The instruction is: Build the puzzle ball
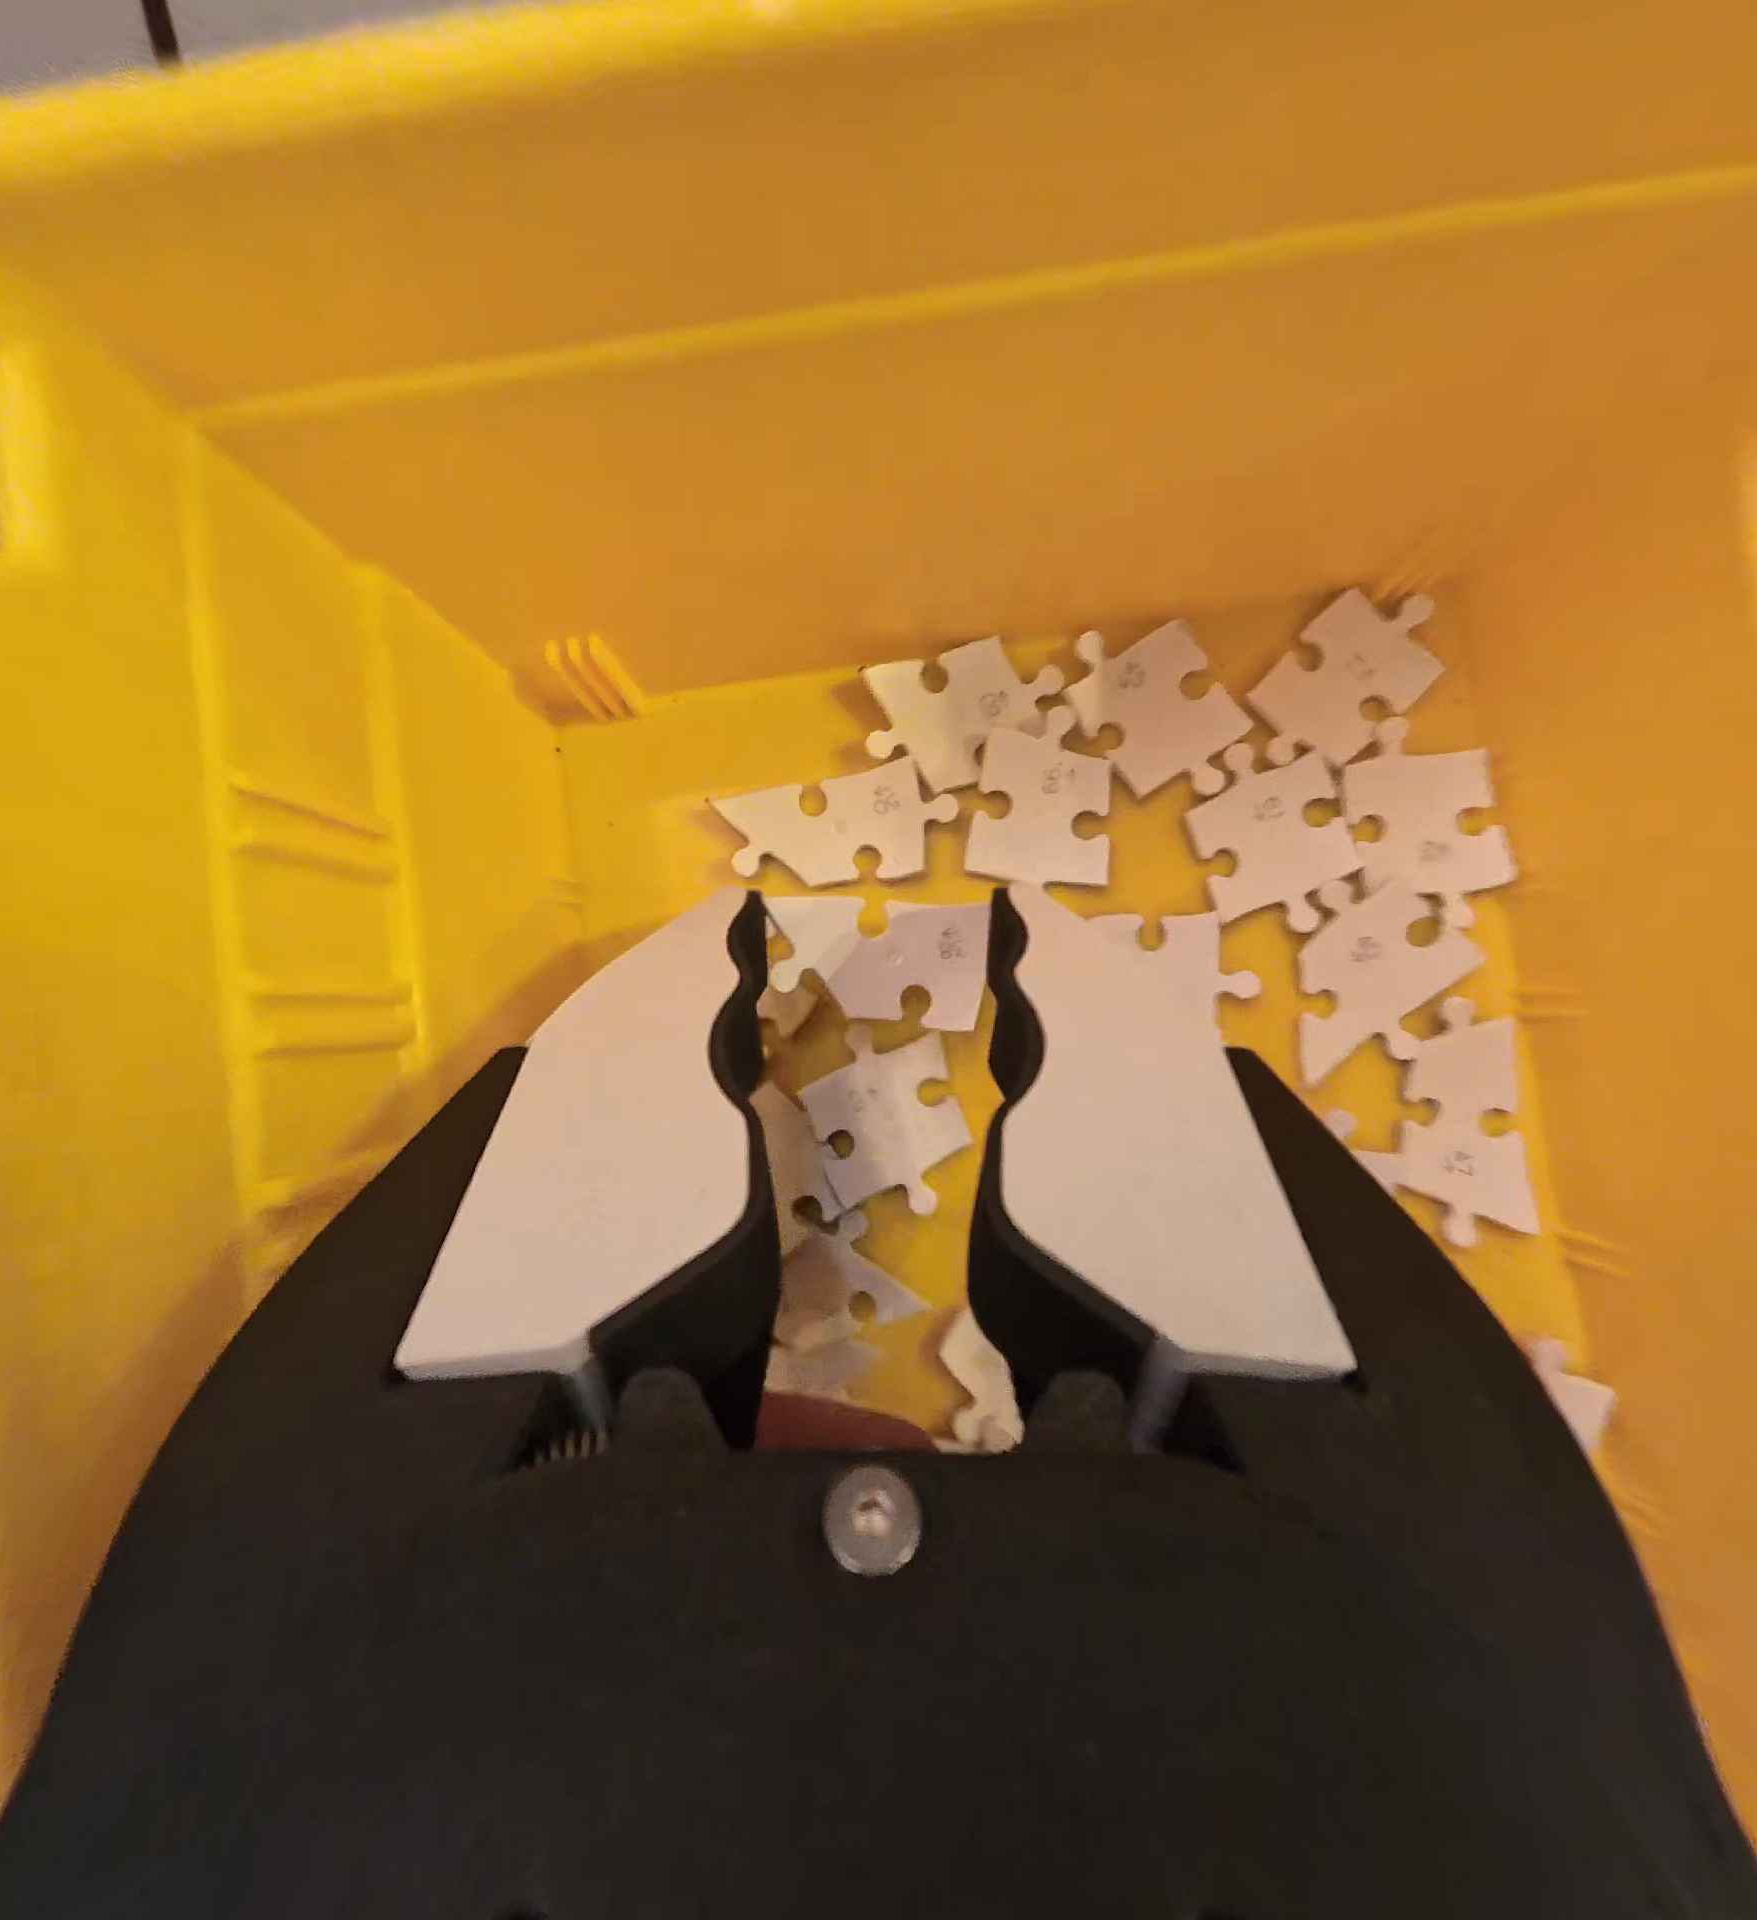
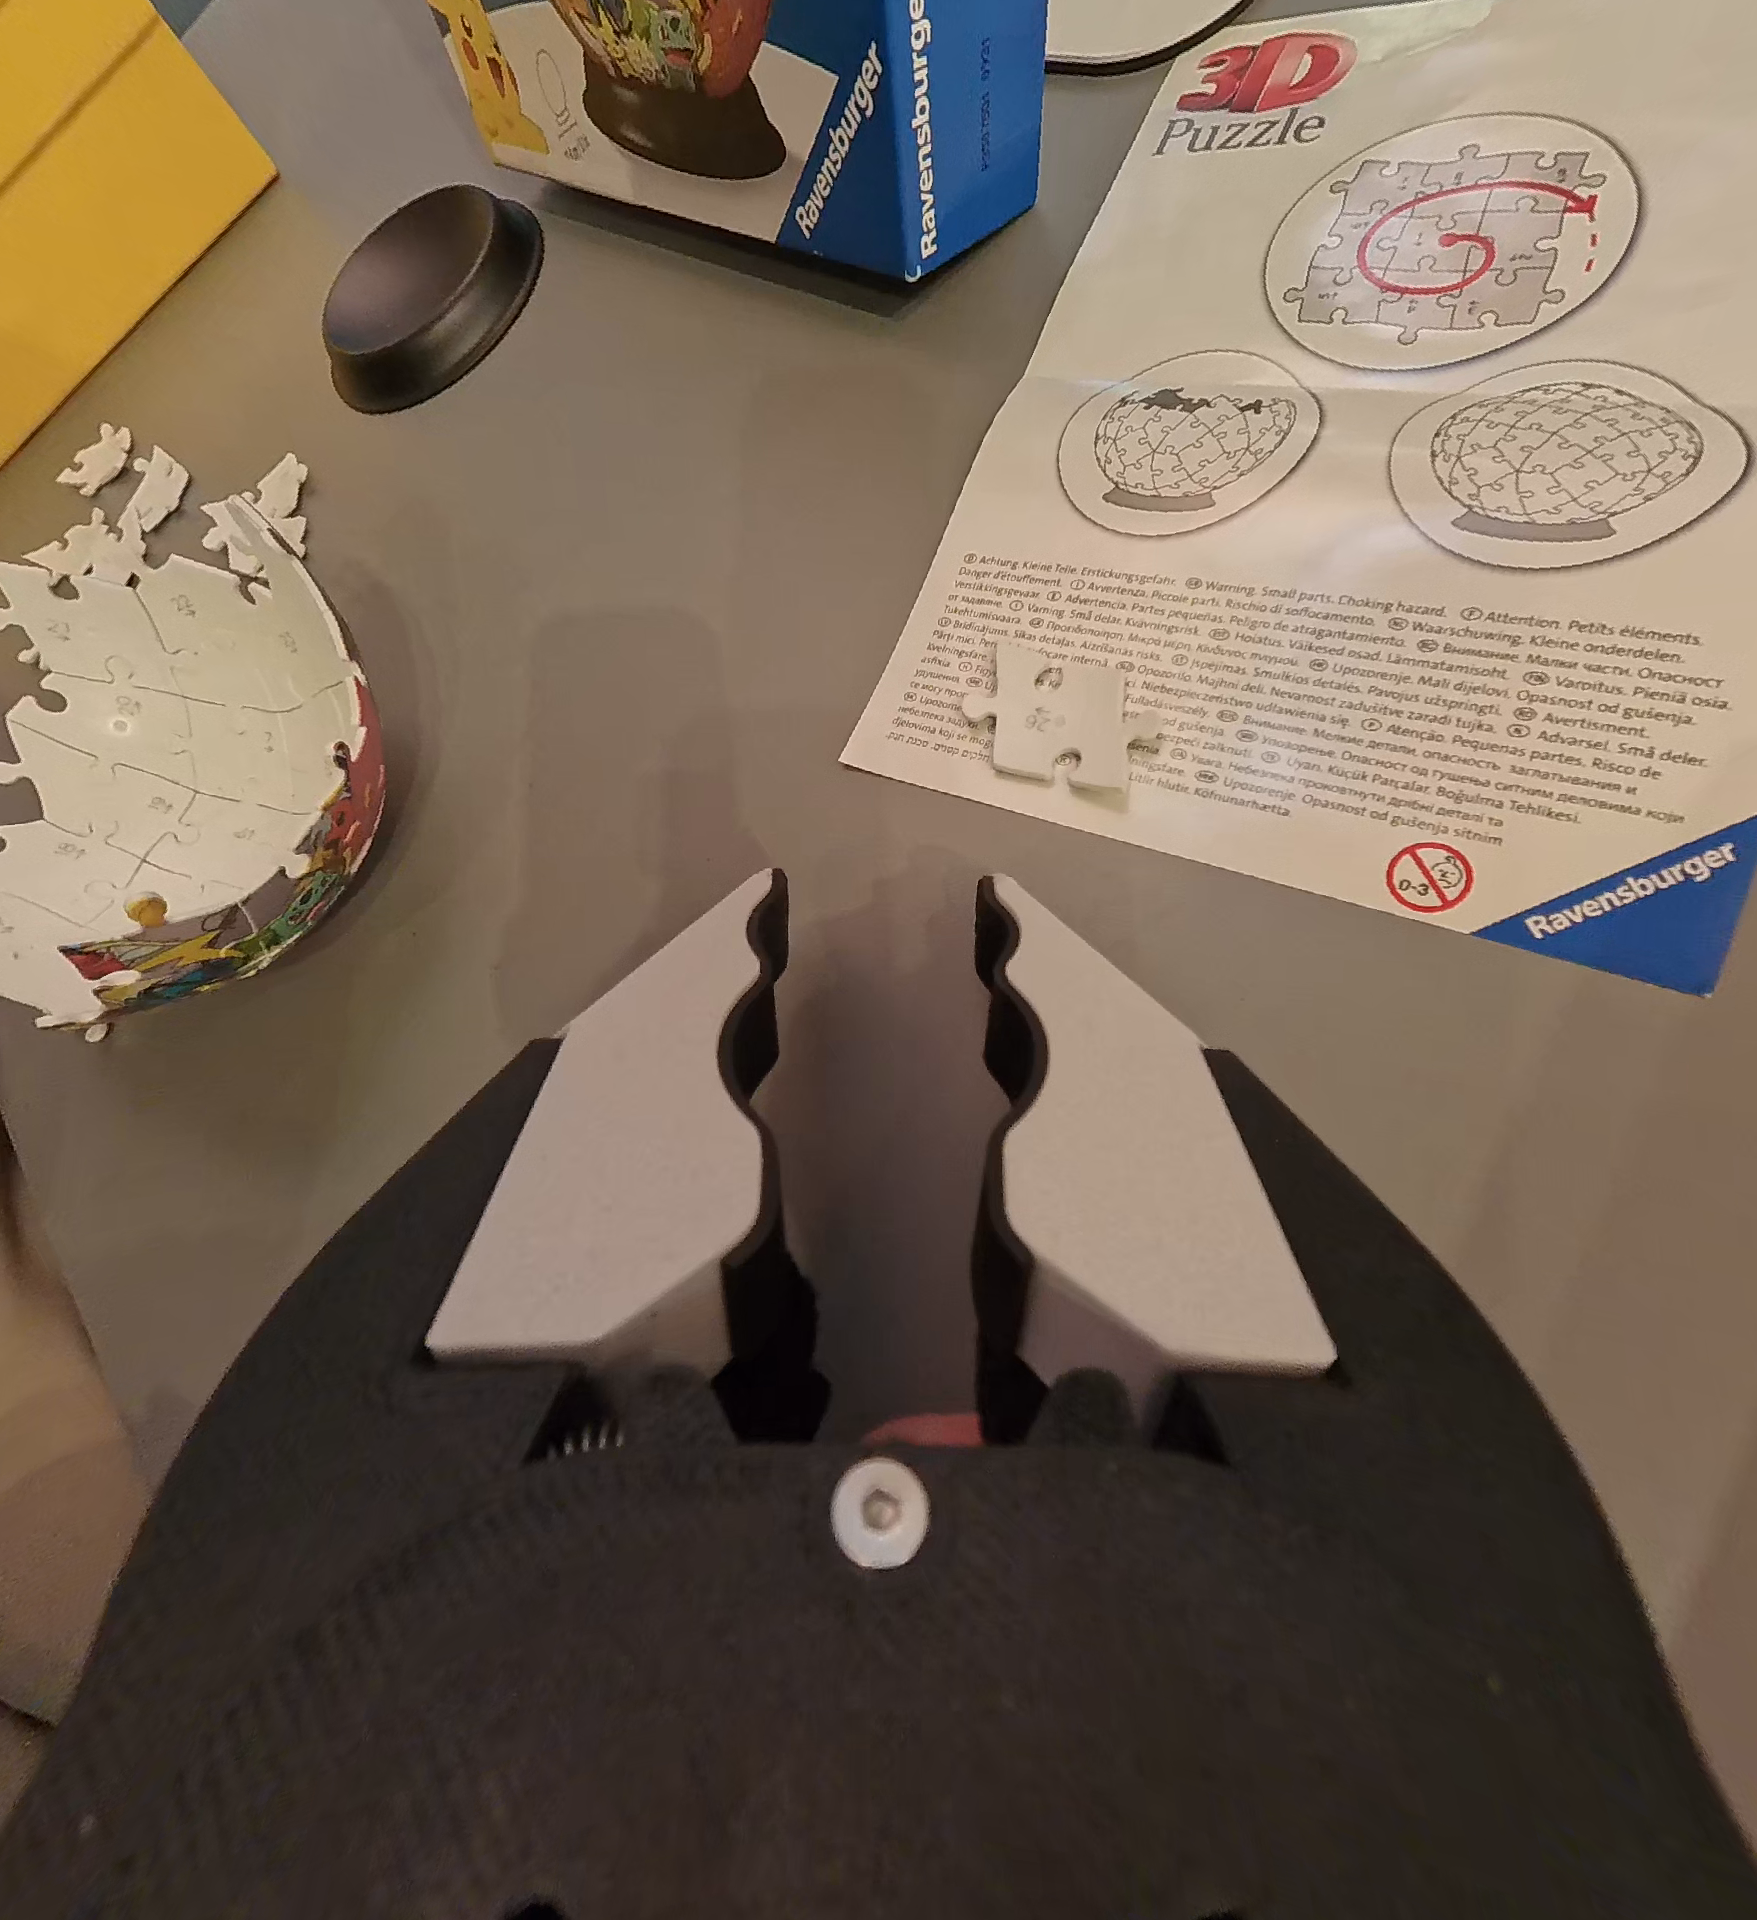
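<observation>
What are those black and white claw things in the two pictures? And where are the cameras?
Those are tongs. A person holds one pair in each hand, and a small camera on each pair looks forward along its two fingers.

The left tongs are open, empty, and reaching into a yellow bin with loose white puzzle pieces on its bottom.

The right tongs are open and empty too, above a grey table. On it lie the half-built puzzle ball, a black stand, the blue puzzle box, and an instruction sheet with one single piece on top.
</observation>
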